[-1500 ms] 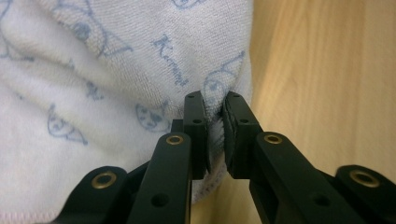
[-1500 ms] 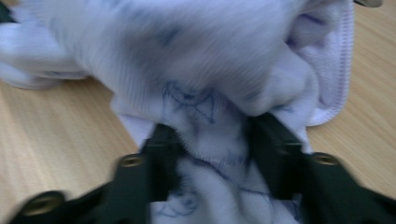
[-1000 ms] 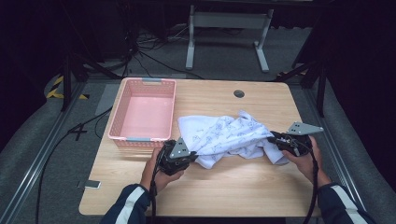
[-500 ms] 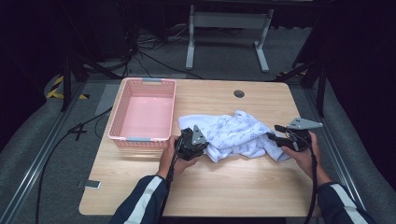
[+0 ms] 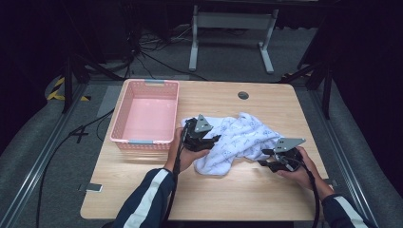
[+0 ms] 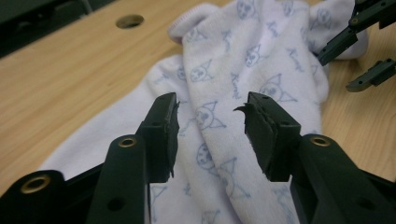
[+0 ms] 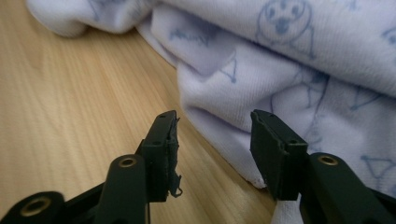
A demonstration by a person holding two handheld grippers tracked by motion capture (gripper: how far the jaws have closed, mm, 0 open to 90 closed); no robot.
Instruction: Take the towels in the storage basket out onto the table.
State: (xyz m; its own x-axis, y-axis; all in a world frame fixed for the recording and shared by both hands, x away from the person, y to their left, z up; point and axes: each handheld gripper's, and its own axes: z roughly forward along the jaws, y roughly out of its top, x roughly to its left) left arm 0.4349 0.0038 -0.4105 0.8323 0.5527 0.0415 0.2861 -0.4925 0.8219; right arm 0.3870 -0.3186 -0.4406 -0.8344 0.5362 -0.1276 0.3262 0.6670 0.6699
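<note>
White towel [image 5: 237, 142] with blue cartoon print, crumpled on table [image 5: 266, 190], left gripper [image 6: 210, 126] fingers parted over it, just opened, right gripper [image 7: 212, 140] fingers apart at its edge

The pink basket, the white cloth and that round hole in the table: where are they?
pink basket [image 5: 119, 122], high view, left wall.
white cloth [image 5: 240, 135], high view, middle.
round hole [image 5: 243, 95], high view, centre.

Pink basket [image 5: 145, 115] on wooden table [image 5: 266, 194]

The left tongs [image 6: 210, 126] have just been opening, jaws apart over the printed white towel [image 6: 243, 60] on the worktop [image 6: 60, 74].
</note>
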